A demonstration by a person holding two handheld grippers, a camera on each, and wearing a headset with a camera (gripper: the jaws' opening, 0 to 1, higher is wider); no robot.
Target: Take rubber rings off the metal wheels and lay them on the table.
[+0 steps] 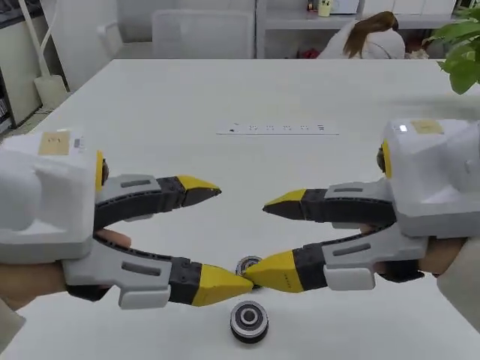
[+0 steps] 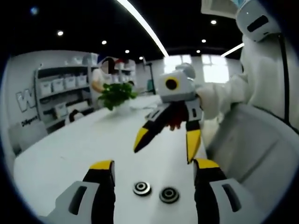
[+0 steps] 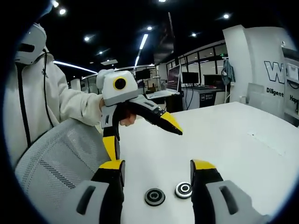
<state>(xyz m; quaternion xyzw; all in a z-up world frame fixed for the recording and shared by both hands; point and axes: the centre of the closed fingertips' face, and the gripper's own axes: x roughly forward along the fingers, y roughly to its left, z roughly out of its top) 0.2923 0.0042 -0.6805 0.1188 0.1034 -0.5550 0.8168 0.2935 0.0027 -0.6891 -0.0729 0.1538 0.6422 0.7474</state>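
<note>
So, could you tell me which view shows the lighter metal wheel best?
The right gripper view: the lighter wheel lies whole and sharp beside the darker wheel. The left gripper view also shows it whole, slightly softer. In the head view yellow jaw tips partly hide it.

Leafy plant [image 1: 465, 60] far right; socket strip [image 1: 277, 129] ahead; mesh chair [image 3: 60, 154].

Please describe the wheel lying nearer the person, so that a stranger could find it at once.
On the white table, look below where the lower yellow tips of the left gripper and right gripper meet. The wheel lies there in the open, nearest the person. Its outer band is dark, while the other wheel is paler and half hidden behind the tips.
</note>
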